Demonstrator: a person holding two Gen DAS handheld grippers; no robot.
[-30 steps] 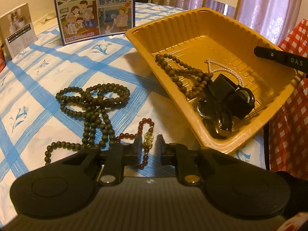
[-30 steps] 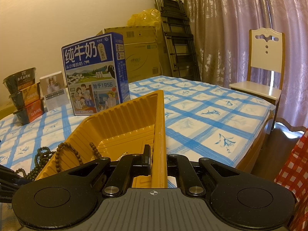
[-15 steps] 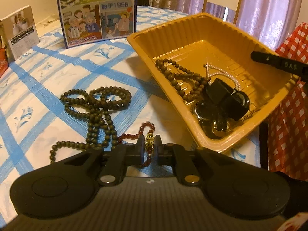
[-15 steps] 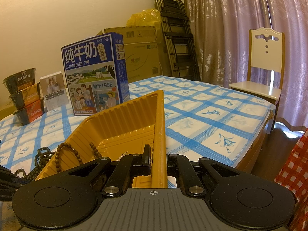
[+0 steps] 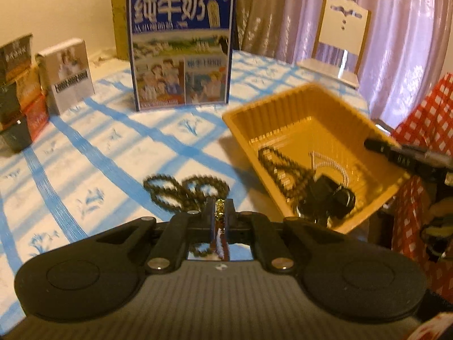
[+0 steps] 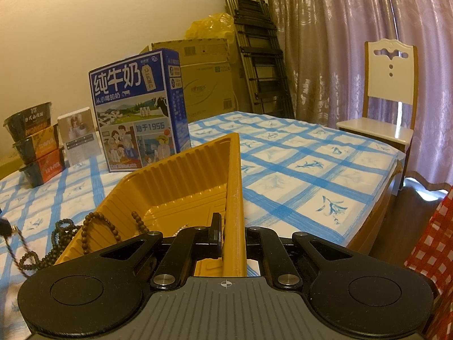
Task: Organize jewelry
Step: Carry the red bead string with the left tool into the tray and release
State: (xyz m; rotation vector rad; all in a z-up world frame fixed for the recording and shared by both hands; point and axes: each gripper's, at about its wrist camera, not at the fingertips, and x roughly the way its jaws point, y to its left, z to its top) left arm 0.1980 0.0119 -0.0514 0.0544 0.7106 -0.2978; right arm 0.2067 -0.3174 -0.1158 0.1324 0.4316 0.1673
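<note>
Red bracelet (image 5: 219, 221), gold charm uppermost, is pinched in the left gripper (image 5: 220, 212), whose jaws have just closed on it, above the tablecloth (image 5: 113, 153) beside the bead strand (image 5: 184, 189). Right gripper (image 6: 230, 233) clamps the tray (image 6: 232, 175) rim; more jewelry lies inside.

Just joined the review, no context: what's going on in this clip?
A person with two handheld grippers is sorting jewelry into a yellow tray. The left gripper is shut on the gold charm of a red bead bracelet and has it off the table. The right gripper clamps the tray's rim. A dark bead necklace remains on the tablecloth; other beads, pearls and dark items are already in the tray.
</note>
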